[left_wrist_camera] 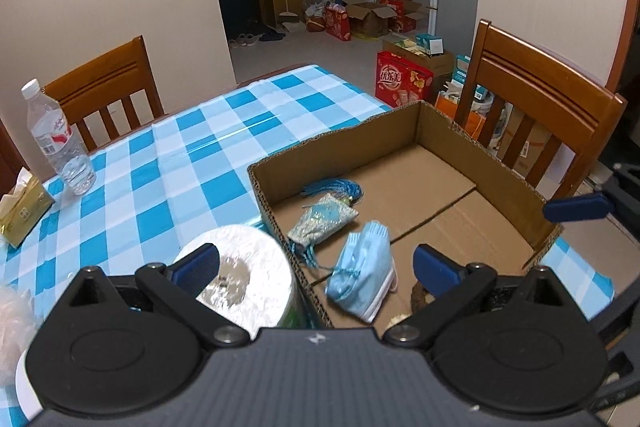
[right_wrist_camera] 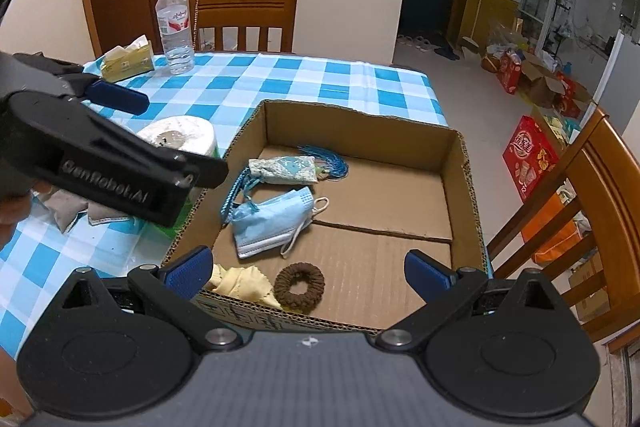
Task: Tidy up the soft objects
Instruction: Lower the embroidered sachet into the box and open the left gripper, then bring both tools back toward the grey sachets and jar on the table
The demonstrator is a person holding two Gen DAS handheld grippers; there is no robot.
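**Layout: box on tabletop, soft items inside**

Cardboard box (right_wrist_camera: 460, 187) sits on the tabletop (right_wrist_camera: 304, 79), right side, near edge. In the box: pouch (right_wrist_camera: 282, 169) at far left, tassel (right_wrist_camera: 328, 157) just right of it, touching. Face mask (right_wrist_camera: 272, 223) lies near of the pouch. Hair scrunchie (right_wrist_camera: 299, 285) nearer still, by the near wall; folded cloth (right_wrist_camera: 244, 283) just left of it. Paper roll (right_wrist_camera: 180, 137) stands on the tabletop just left of the box. Bean bags (right_wrist_camera: 76, 211) lie near-left of the roll. Water bottle (right_wrist_camera: 175, 27) and tissue pack (right_wrist_camera: 126, 61) at far left, pack left of bottle. Chair (right_wrist_camera: 244, 15) behind the far edge; second chair (right_wrist_camera: 568, 211) right of the box.
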